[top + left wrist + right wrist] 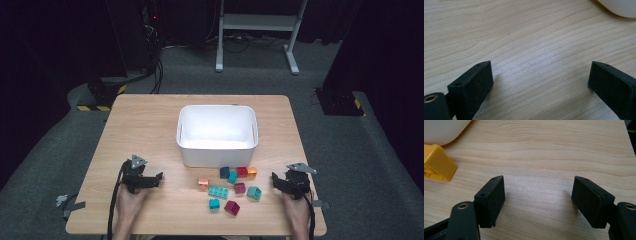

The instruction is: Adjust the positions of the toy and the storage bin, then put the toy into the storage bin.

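A white bin (pixel 217 133) stands in the middle of the wooden table (pixel 140 120). In front of it lies a cluster of small toy bricks: teal (pixel 218 192), red (pixel 242 171), orange (pixel 252 172), pink (pixel 203 183), maroon (pixel 232 207). My left gripper (pixel 146 176) rests open on the table left of the bricks, jaws wide over bare wood (pixel 539 75). My right gripper (pixel 285 181) rests open to the right of the bricks. A yellow brick (pixel 436 162) lies to the left of its jaws, with the bin's corner (pixel 441 130) beyond.
The bin's edge (pixel 621 7) sits at the top right of the left gripper view. Bare wood lies left and right of the bin. Beyond the table are a grey floor, a white desk frame (pixel 257 30) and black equipment with cables (pixel 150 45).
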Action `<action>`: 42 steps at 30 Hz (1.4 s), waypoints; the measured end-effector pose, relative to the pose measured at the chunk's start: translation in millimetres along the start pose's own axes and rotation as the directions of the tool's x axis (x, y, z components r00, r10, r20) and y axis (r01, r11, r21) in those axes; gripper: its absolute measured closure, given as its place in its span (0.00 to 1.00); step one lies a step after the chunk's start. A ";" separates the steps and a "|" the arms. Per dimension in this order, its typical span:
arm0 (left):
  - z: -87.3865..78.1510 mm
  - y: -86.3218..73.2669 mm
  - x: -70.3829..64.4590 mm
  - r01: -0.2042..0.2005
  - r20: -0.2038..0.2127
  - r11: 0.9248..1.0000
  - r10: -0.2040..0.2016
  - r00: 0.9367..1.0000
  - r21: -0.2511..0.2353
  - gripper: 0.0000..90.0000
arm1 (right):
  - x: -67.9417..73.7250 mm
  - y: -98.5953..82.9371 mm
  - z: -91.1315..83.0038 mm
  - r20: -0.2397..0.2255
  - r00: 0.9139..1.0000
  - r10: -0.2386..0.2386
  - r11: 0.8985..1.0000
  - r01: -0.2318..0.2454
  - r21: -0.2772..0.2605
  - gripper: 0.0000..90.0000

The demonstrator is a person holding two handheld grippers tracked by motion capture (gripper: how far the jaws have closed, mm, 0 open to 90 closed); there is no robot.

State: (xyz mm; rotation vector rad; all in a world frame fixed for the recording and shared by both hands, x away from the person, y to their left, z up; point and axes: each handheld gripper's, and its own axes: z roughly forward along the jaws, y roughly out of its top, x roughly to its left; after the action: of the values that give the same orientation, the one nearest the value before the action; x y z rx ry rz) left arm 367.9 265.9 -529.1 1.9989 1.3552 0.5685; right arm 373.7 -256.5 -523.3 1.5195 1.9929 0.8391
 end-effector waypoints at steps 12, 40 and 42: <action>-0.2 -0.4 -0.4 0.008 -0.002 1.000 -0.008 1.000 -0.004 0.07 | 0.2 0.1 0.2 0.001 1.000 0.000 1.000 0.000 -0.001 0.30; -1.6 -1.0 1.0 0.011 -0.009 1.000 -0.011 1.000 -0.013 0.11 | 3.9 -0.4 -0.3 -0.017 1.000 -0.007 1.000 0.007 0.006 0.26; -1.6 -1.0 1.0 0.010 -0.009 1.000 -0.010 1.000 -0.013 0.11 | 5.7 -1.0 -1.2 -0.032 0.999 -0.014 1.000 0.014 0.001 0.28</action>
State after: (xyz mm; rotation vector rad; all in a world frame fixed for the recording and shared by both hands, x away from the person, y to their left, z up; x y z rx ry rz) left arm 366.6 267.5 -528.7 1.9801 1.3634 0.5815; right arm 370.7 -251.4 -523.4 1.4997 2.0252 0.8623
